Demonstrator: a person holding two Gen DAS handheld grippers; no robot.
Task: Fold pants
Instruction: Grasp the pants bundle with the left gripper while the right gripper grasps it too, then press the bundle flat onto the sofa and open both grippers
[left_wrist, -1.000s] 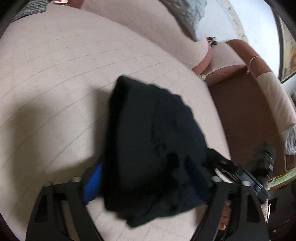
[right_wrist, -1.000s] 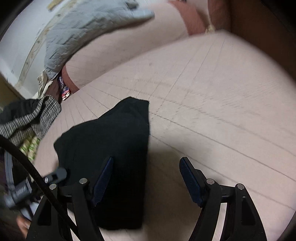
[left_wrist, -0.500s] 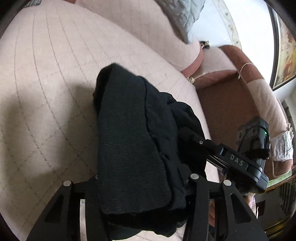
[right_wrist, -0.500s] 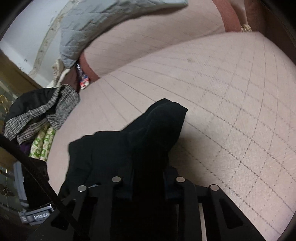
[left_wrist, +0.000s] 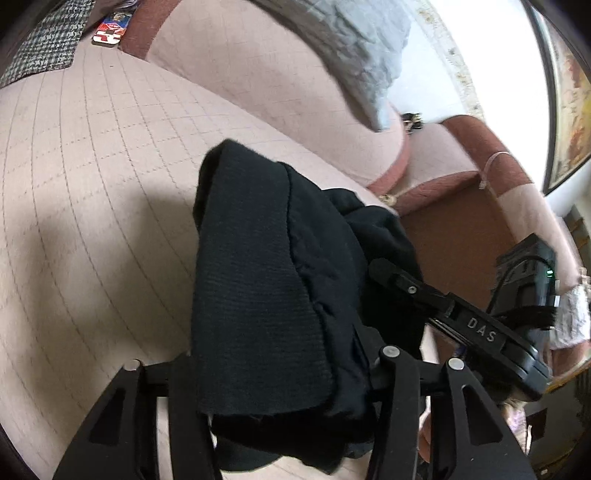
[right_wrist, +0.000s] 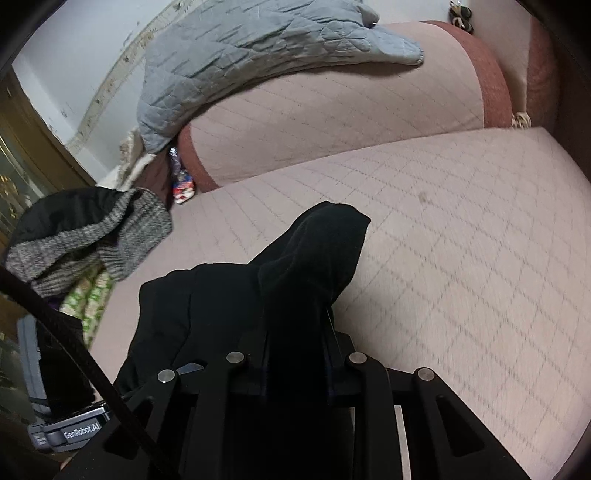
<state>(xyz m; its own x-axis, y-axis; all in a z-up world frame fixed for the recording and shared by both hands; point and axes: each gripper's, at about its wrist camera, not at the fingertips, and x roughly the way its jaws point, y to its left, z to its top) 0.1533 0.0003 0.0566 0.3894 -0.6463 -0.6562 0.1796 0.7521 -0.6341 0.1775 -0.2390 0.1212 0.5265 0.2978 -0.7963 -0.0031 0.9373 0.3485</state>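
Observation:
The black pants (left_wrist: 266, 280) are folded into a thick bundle held above the pink quilted sofa seat (left_wrist: 92, 184). My left gripper (left_wrist: 280, 387) is shut on the near end of the bundle; the cloth hides its fingertips. My right gripper (right_wrist: 295, 354) is shut on the other side of the pants (right_wrist: 303, 266), with a fold of cloth standing up between its fingers. The right gripper's body also shows in the left wrist view (left_wrist: 461, 325), just right of the bundle.
A grey quilted blanket (right_wrist: 258, 48) hangs over the sofa backrest (right_wrist: 332, 129). A grey knit and dark garment pile (right_wrist: 85, 236) lies at the seat's left end. A brown armrest (left_wrist: 443, 192) and brown floor lie right of the seat.
Both grippers went from open around the pants to shut on them. The bundle has lifted off the seat and bunched up between the two grippers.

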